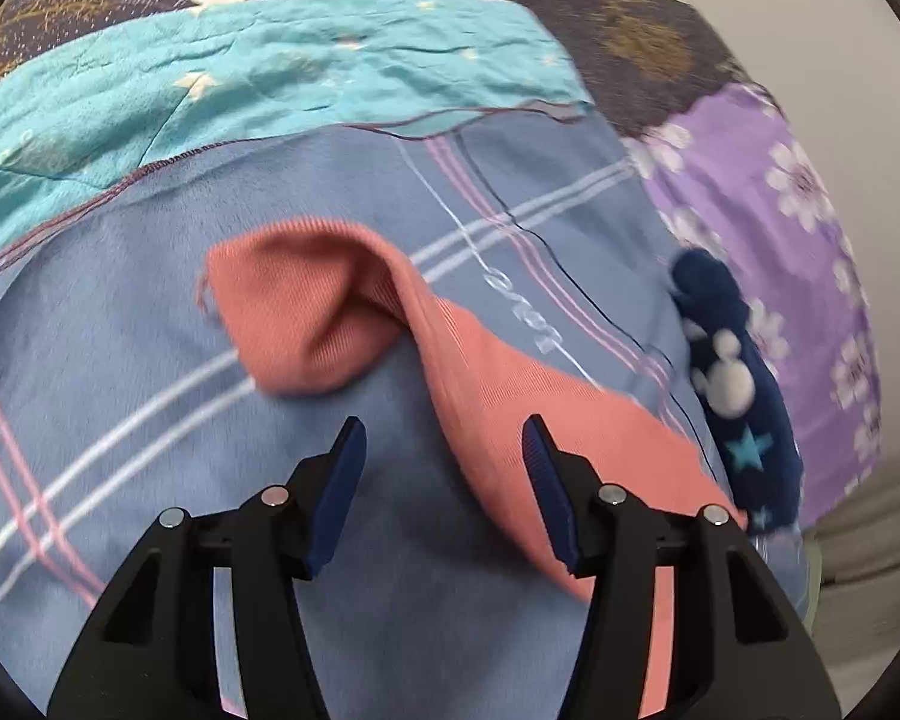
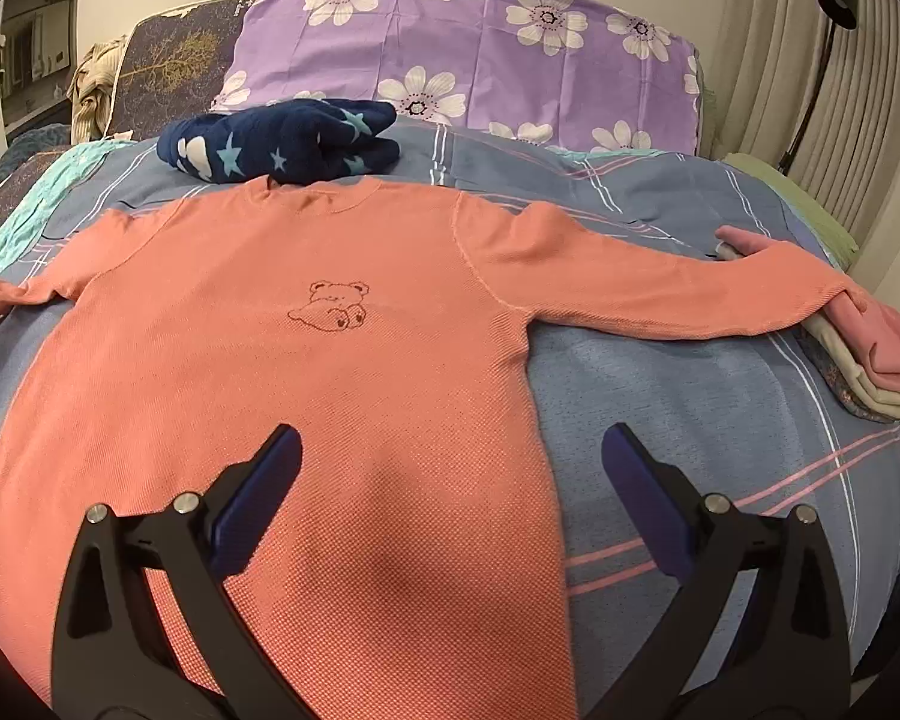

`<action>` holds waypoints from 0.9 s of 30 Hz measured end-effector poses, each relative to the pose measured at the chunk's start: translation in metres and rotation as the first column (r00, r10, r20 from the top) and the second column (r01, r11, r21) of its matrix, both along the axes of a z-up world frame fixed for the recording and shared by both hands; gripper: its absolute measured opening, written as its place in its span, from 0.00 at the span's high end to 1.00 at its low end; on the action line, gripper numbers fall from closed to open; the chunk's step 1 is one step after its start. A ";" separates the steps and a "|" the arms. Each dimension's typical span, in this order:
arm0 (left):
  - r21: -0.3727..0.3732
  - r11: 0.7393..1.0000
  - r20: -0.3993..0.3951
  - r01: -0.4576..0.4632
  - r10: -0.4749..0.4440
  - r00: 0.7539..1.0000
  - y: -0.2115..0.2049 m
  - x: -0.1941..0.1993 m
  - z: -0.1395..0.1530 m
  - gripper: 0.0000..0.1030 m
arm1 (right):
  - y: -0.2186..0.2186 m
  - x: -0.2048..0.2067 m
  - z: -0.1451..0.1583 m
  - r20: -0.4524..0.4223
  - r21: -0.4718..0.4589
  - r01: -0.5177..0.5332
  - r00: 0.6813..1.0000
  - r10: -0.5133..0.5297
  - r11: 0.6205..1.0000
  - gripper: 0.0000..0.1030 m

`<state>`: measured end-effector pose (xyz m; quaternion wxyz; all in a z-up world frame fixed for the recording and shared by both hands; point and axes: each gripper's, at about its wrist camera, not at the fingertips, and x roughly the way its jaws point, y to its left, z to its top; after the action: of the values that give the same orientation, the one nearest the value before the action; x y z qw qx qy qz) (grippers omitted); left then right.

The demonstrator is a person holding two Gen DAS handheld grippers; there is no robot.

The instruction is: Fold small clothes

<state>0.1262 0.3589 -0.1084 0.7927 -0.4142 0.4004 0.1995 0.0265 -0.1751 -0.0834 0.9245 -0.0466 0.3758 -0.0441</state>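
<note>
The left gripper [image 1: 444, 444] hangs open over the salmon-pink ribbed long-sleeved shirt's [image 2: 306, 360] curled cuff, ready to straighten it; the right gripper [image 2: 450, 450], also open, straddles the hem's edge on the blue plaid bed [image 2: 690, 372].

A purple flowered pillow [image 2: 480, 54] lies at the bed's [image 2: 690, 372] far edge; a black lamp [image 2: 834, 0] stands beyond its right corner.

Salmon bear-printed shirt [image 2: 330, 360], navy star-patterned garment [image 2: 282, 144], blue plaid sheet [image 2: 690, 390].

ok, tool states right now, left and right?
Left tool: open, empty, over the orange shirt's sleeve.
Right tool: open, empty, above the shirt's lower body.
</note>
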 end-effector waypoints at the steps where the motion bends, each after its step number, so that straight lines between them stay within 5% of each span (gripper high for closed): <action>1: -0.005 1.000 -0.012 -0.027 0.027 1.000 0.007 0.008 -0.003 0.47 | -0.001 0.000 0.000 -0.002 -0.001 0.005 1.000 -0.005 1.000 0.02; 2: -0.010 0.999 -0.012 -0.045 0.045 0.999 0.015 0.011 -0.006 0.52 | -0.002 0.000 -0.001 -0.004 -0.001 0.011 1.000 -0.011 1.000 0.02; 4: -0.025 0.997 0.029 -0.070 0.071 0.997 0.026 0.019 -0.008 0.99 | -0.006 0.000 -0.002 -0.008 -0.004 0.021 1.000 -0.021 1.000 0.02; 6: -0.017 0.998 0.077 -0.068 0.069 0.995 0.026 0.020 0.002 0.99 | -0.011 0.000 -0.004 -0.011 -0.013 0.035 0.999 -0.035 0.999 0.02; 9: 0.165 0.983 0.189 0.082 -0.114 0.975 -0.021 0.032 0.052 0.98 | -0.017 0.004 -0.010 -0.030 -0.009 0.054 0.998 -0.054 0.999 0.02; 11: 0.303 0.929 0.251 0.211 -0.291 0.923 -0.074 0.038 0.088 0.98 | -0.020 0.010 -0.013 -0.057 0.021 0.053 0.997 -0.052 0.998 0.02; 13: 0.453 0.828 0.281 0.331 -0.485 0.828 -0.141 0.037 0.119 0.98 | -0.022 0.014 -0.013 -0.069 0.066 0.049 0.997 -0.045 0.997 0.02; 16: 0.603 0.621 0.210 0.501 -0.730 0.651 -0.242 0.029 0.130 0.86 | -0.026 0.017 -0.012 -0.074 0.117 0.046 0.997 -0.037 0.992 0.02; 17: 0.623 0.554 0.168 0.552 -0.784 0.597 -0.271 0.028 0.125 0.77 | -0.028 0.017 -0.012 -0.075 0.126 0.047 0.996 -0.038 0.991 0.02; 18: 0.639 0.476 0.104 0.604 -0.832 0.545 -0.303 0.026 0.112 0.56 | -0.030 0.017 -0.011 -0.076 0.135 0.047 0.996 -0.037 0.990 0.03; 20: 0.654 0.375 0.008 0.656 -0.871 0.490 -0.339 0.022 0.086 0.50 | -0.034 0.017 -0.009 -0.083 0.158 0.030 0.996 -0.017 0.987 0.12; 21: 0.651 0.341 -0.032 0.678 -0.880 0.474 -0.349 0.021 0.074 0.50 | -0.036 0.018 -0.007 -0.088 0.181 0.013 0.996 0.003 0.983 0.16; 23: 0.631 0.315 -0.081 0.709 -0.882 0.464 -0.356 0.018 0.053 0.50 | -0.040 0.020 -0.005 -0.096 0.237 -0.028 0.994 0.052 0.971 0.37; 27: 0.605 0.364 -0.072 0.708 -0.861 0.504 -0.333 0.001 0.041 0.40 | -0.038 0.037 -0.002 -0.128 0.303 -0.094 0.982 0.139 0.948 0.49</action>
<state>0.1268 0.0262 -0.0670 0.9163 0.0624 0.3643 -0.1544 0.0638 -0.2133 -0.0854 0.8915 0.0669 0.4423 0.0709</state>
